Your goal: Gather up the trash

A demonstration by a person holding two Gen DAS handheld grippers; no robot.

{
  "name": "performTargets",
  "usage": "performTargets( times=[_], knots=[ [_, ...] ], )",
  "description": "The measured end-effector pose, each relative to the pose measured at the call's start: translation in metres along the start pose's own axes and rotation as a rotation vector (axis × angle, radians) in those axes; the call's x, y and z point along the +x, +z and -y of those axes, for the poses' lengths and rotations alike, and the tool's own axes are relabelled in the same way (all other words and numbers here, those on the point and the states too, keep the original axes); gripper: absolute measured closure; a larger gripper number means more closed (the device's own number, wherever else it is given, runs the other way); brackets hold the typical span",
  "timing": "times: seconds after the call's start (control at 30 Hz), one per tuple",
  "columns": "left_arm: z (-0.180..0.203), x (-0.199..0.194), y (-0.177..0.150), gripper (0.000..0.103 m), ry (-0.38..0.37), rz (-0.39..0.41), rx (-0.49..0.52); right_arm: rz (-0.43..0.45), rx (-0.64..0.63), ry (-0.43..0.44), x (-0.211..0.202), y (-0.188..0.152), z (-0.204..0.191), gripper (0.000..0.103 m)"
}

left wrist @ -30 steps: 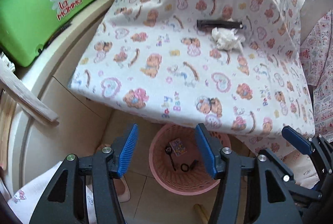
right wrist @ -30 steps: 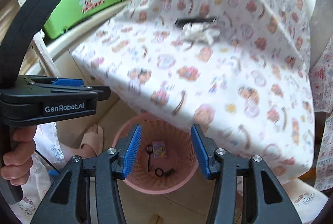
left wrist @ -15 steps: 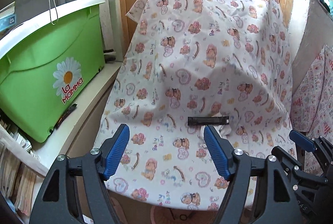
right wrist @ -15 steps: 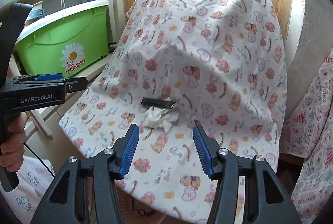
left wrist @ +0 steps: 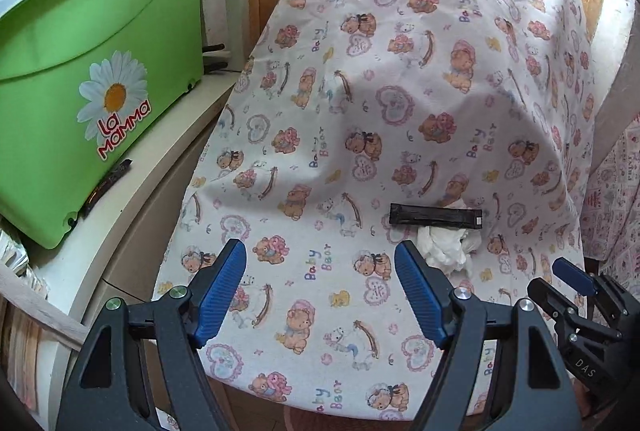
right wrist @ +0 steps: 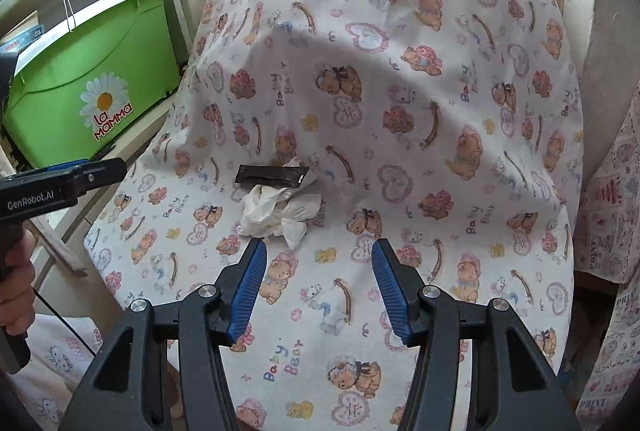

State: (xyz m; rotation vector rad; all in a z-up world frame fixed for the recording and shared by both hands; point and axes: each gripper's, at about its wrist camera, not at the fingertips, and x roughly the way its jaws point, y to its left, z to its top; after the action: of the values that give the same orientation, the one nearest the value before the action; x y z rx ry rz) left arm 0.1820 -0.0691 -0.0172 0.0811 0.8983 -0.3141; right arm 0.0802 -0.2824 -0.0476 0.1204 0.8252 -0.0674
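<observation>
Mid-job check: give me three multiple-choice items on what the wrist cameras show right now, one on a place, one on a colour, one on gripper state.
1. Where does the crumpled tissue lie?
A. in the green tub
B. on the bear-print cloth, just in front of the black wrapper
C. between a gripper's fingers

2. What colour is the tub with the daisy logo?
A. green
B. pink
C. blue

3. How do the two grippers stand?
A. both shut on trash
B. left shut, right open
C. both open and empty

Answers: 1 B, the tissue touches the black wrapper on the bear-print cloth. 2 A, its wall is bright green. 3 C, the left gripper and the right gripper show cloth between spread fingers.
</observation>
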Motion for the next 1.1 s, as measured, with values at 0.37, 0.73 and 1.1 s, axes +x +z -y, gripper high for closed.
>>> performTargets(
  times=[0.37, 0.73, 1.1],
  knots=[
    [0.006, 0.022, 0.017, 0.028, -0.032, -0.038, -0.044, -0.024, 0.08, 0.071, 0.017, 0.013, 0.009, 0.046],
    [0.003, 0.019, 0.026, 0.028, 0.043, 0.011, -0.008, -0.064, 0.244, 0.266, 0.077, 0.051, 0.027, 0.067],
    [-0.005, 0.021, 0.029, 0.028, 0.032, -0.004, -0.034, -0.09, 0.302, 0.303, 0.102, 0.055, 0.016, 0.1]
  ],
)
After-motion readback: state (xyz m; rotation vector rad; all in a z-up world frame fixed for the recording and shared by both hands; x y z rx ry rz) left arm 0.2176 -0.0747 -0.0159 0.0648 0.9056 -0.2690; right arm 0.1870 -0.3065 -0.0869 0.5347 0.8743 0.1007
